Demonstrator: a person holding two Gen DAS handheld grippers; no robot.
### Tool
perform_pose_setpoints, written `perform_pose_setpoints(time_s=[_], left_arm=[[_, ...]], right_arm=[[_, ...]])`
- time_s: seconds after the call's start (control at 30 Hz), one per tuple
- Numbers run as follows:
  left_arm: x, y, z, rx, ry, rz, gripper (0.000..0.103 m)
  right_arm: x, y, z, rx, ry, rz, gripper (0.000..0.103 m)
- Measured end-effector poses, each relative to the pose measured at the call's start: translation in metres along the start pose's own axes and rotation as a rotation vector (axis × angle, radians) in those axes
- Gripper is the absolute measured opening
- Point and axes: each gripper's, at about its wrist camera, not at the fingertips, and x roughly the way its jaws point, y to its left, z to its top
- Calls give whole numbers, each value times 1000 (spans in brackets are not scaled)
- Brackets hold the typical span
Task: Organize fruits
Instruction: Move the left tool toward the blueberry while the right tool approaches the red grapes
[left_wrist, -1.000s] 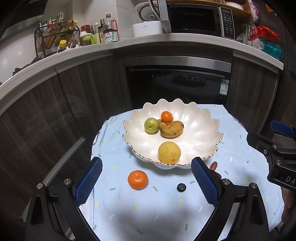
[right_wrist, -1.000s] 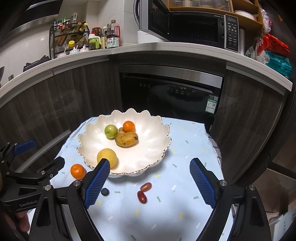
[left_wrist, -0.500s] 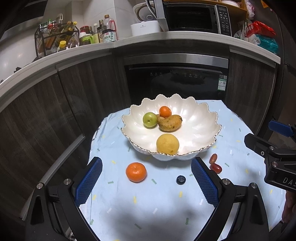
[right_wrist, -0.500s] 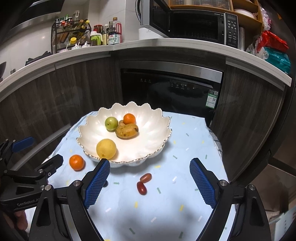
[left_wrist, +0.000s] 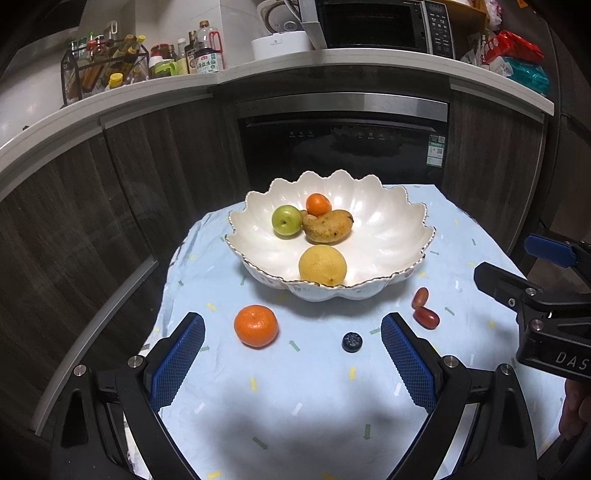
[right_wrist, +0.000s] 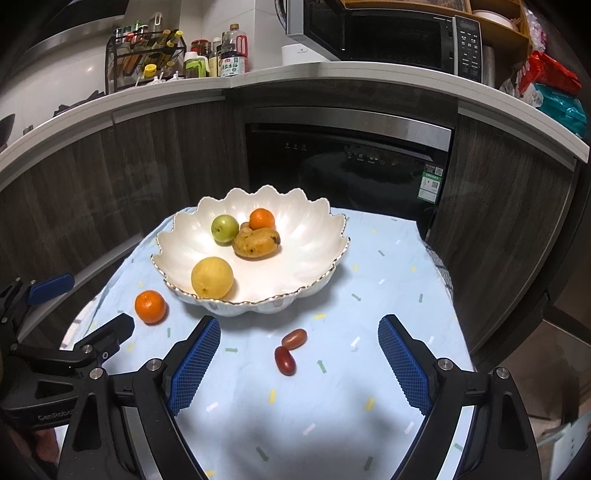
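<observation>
The left gripper (left_wrist: 292, 360), with its two blue bumpy pads, has its jaws wide apart and nothing is in them. Just ahead of its left pad a small round orange tangerine (left_wrist: 256, 326) sits on the light blue cloth with little coloured dashes (left_wrist: 295, 406). Ahead of its right pad lies a tiny dark blueberry (left_wrist: 352, 342).

The right gripper (right_wrist: 298, 360) is also wide apart and holds nothing. Two small red oval tomatoes (right_wrist: 289, 350) lie on the cloth between its pads, a little in front of them, and they touch each other.

Past both grippers stands a big white bowl shaped like a flower with a gold edge (left_wrist: 402, 273). Inside it are a round yellow lemon (left_wrist: 322, 265) near the front edge, and further back a green apple (left_wrist: 286, 220), a brownish yellow mango (left_wrist: 328, 226) and a second small tangerine (left_wrist: 318, 204), all close together.

Behind the table are dark wood cupboards (left_wrist: 92, 221) and a black oven door (left_wrist: 343, 147).
</observation>
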Motion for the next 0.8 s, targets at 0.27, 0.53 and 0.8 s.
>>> perform_pose_setpoints(time_s=[0.27,0.53,0.8], left_arm=[[11,-17,-8,64,-5,-46,88],[33,-27,-13,93,27,-67,81],[55,-33,-16,101,68,-92,67]], right_arm=[[14,3,-10,-39,29,37,73],[34,-3,-18,-47,68,54,63],[58,-3,-26,-67,119,93,52]])
